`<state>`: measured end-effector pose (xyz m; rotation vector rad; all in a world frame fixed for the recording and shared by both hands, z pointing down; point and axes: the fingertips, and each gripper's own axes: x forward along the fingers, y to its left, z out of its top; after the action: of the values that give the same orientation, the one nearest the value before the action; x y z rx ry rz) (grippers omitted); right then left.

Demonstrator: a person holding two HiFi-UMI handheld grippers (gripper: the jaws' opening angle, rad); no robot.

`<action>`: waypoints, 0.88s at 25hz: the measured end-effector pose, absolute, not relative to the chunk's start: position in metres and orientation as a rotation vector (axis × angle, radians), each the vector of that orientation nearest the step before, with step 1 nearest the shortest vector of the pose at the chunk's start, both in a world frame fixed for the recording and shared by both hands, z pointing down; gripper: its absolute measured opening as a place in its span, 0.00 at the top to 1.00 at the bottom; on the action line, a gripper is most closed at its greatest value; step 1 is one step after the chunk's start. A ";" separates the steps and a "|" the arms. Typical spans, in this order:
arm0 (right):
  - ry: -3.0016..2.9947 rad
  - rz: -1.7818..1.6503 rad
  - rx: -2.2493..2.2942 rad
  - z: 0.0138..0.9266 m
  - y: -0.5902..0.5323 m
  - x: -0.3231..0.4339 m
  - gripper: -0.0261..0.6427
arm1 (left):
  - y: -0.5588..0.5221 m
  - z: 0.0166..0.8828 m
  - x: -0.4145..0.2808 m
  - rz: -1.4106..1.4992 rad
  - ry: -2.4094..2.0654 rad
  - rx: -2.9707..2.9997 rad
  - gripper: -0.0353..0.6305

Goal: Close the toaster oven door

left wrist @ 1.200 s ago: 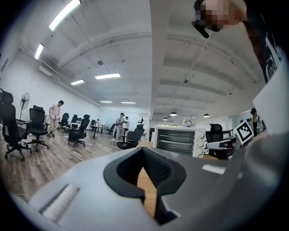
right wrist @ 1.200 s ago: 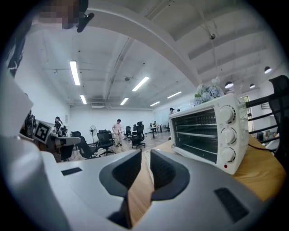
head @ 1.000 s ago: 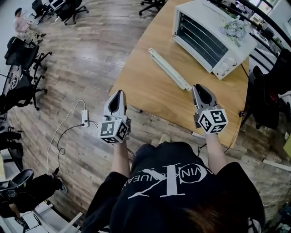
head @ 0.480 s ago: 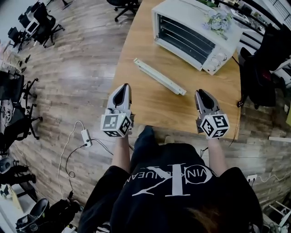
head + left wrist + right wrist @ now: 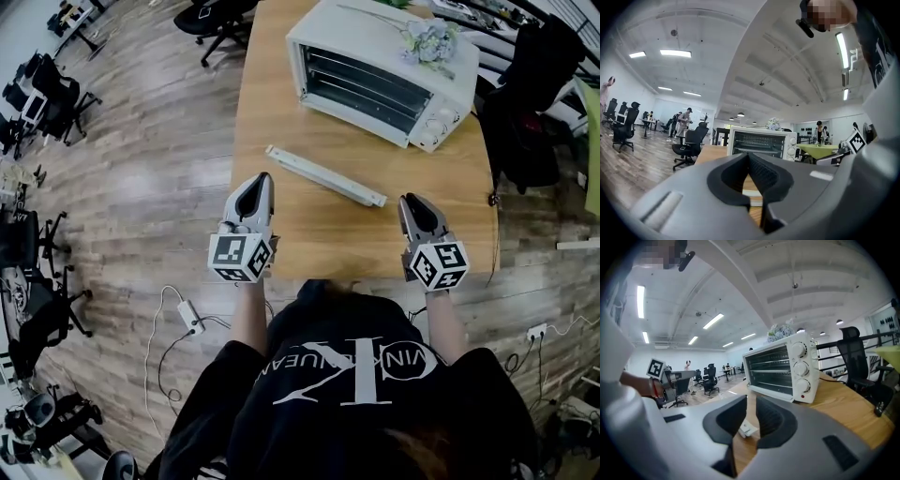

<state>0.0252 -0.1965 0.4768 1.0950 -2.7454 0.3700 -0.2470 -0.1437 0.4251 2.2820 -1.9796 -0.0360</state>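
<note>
**Both grippers up to the table, oven front open**

A moment back the left gripper (image 5: 260,181) hung over bare floor. Now it's in over the near left corner of the wooden table (image 5: 272,103), and the toaster oven sits squarer in the head view. Its own view shows the dark pads meeting at the tips, clenched on nothing, with only a wedge of tabletop visible lower down. Over on the other side, the right gripper (image 5: 410,201) hovers above the table's near edge. Its jaws are a narrow slit apart and empty, with wood grain showing through the gap.

Just past the tips lies a long white strip (image 5: 323,175), flat on the table and running from far left to near right. Its right end is just left of the right gripper, and it is clear of the oven.

The white toaster oven (image 5: 375,66) is at the far end of the table, well apart from both grippers. Nothing covers its opening and the wire racks are plain to see. The knobs (image 5: 441,117) run down its right side, and a bunch of pale flowers (image 5: 427,39) rests on top.

On the floor to the left there's a power strip (image 5: 190,317) with its cable, and office chairs (image 5: 52,89) stand further off.
</note>
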 end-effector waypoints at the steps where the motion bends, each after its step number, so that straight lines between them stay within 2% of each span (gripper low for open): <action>1: -2.740 0.372 1.109 0.478 -0.197 0.023 0.93 | -0.147 0.426 -0.249 -0.034 -1.964 2.294 0.93; 22: -2.552 0.584 1.342 0.523 -0.169 -0.003 0.93 | -0.184 0.450 -0.250 0.029 -1.594 2.522 0.93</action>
<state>-0.0031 -0.1692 0.5226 1.3416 -2.5516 0.5841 -0.2496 -0.1842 0.4500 2.5223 -1.5936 0.0291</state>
